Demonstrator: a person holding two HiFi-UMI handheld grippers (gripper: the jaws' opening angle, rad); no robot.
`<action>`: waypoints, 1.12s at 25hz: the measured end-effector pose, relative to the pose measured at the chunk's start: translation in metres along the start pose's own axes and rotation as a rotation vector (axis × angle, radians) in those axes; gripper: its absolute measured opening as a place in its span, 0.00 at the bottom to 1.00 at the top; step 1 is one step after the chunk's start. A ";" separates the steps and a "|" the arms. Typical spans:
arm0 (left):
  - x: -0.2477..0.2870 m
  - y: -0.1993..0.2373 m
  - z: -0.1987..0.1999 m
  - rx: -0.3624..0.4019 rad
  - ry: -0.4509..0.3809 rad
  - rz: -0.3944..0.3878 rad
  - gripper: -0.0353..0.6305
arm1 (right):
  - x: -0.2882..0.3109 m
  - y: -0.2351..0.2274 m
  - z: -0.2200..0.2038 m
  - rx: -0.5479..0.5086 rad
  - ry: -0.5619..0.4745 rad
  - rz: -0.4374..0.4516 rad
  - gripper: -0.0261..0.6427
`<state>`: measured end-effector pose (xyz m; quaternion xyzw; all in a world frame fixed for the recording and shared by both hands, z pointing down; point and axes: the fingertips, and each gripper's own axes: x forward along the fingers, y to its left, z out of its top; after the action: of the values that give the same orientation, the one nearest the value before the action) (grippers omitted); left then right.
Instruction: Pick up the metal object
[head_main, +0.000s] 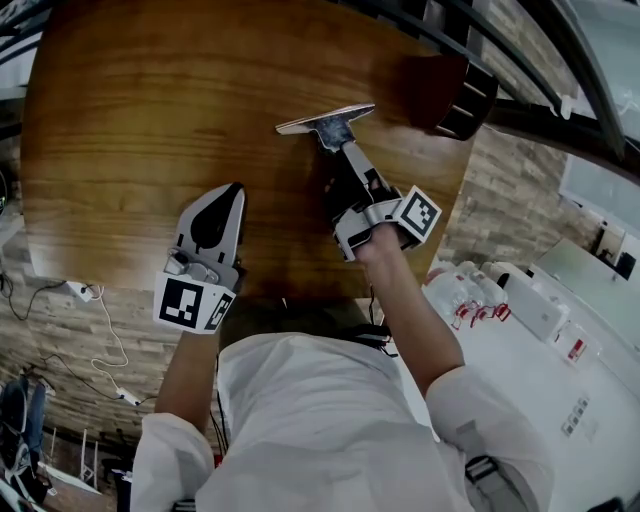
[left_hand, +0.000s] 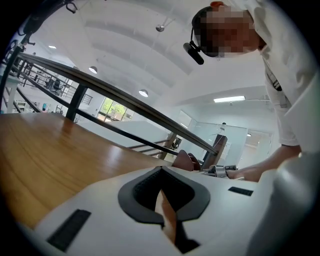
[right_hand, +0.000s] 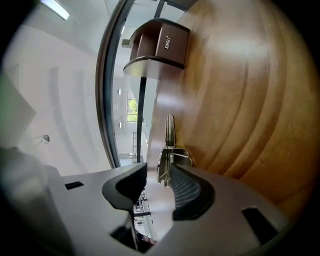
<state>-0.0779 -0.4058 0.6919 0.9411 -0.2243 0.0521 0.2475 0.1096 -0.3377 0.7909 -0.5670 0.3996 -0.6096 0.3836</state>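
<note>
right gripper (right_hand: 156, 176) fingers spread, metal object (right_hand: 170, 131) between them at 12 o'clock: close squarely, lift level. left gripper (left_hand: 161, 194) fingers pressed together.

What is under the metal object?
Bare wooden table under the metal object. Its near end sits between the open right tongs, which cover it; contact with the tabletop can't be seen.

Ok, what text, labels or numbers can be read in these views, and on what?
Brown holder at the far edge of the table: white brand lettering on its side, turned sideways, too blurred to read.
Marker cubes on the left gripper and right gripper: black-and-white square patterns, no words.
White equipment beside the table: small red labels, too small to read.
Metal object: no print visible.
</note>
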 end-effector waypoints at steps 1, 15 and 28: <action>0.000 0.001 0.001 0.000 -0.003 0.004 0.07 | 0.002 -0.002 0.000 -0.002 0.003 -0.006 0.26; -0.012 0.006 -0.007 -0.041 -0.013 0.041 0.07 | 0.013 -0.005 0.000 -0.007 0.051 0.028 0.09; -0.049 -0.015 0.045 0.011 -0.076 0.021 0.07 | -0.013 0.058 -0.010 -0.111 0.021 0.156 0.08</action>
<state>-0.1155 -0.3973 0.6357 0.9413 -0.2431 0.0201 0.2332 0.1010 -0.3475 0.7322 -0.5480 0.4798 -0.5608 0.3937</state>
